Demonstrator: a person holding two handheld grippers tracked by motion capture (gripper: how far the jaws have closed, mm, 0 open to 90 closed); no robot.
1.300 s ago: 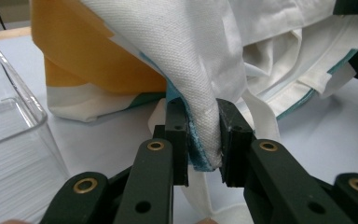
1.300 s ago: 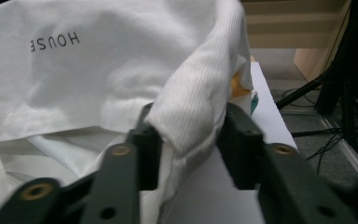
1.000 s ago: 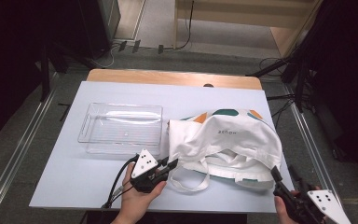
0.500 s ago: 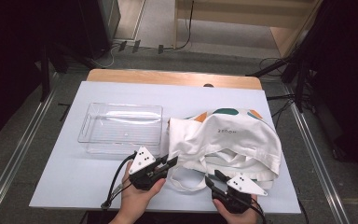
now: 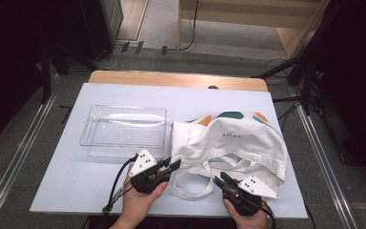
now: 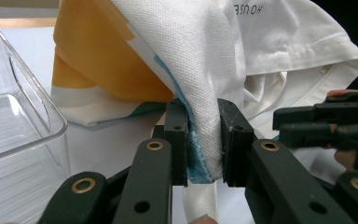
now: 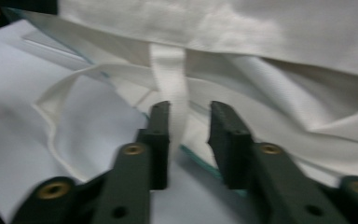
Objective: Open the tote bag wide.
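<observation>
A white cloth tote bag [image 5: 233, 143] with orange and teal print lies crumpled on the right half of the table. My left gripper [image 5: 174, 166] is shut on the bag's left rim. In the left gripper view the two pads pinch a fold of white, teal-edged fabric [image 6: 204, 140]. At the bag's near edge sits my right gripper [image 5: 220, 179]. Its jaws have just been closing around the white handle strap [image 7: 170, 74]. The strap runs between them by one pad, and a gap is left to the other, so the right gripper [image 7: 189, 126] is open.
An empty clear plastic bin [image 5: 124, 131] stands left of the bag, close to my left gripper, and its wall [image 6: 18, 140] shows beside the left jaw. The light blue table [image 5: 76, 191] ends just behind both hands. Dark stands flank the table.
My right gripper came in from the table's near right corner, leftwards to the bag's handle strap. The left gripper and the bag kept still.
</observation>
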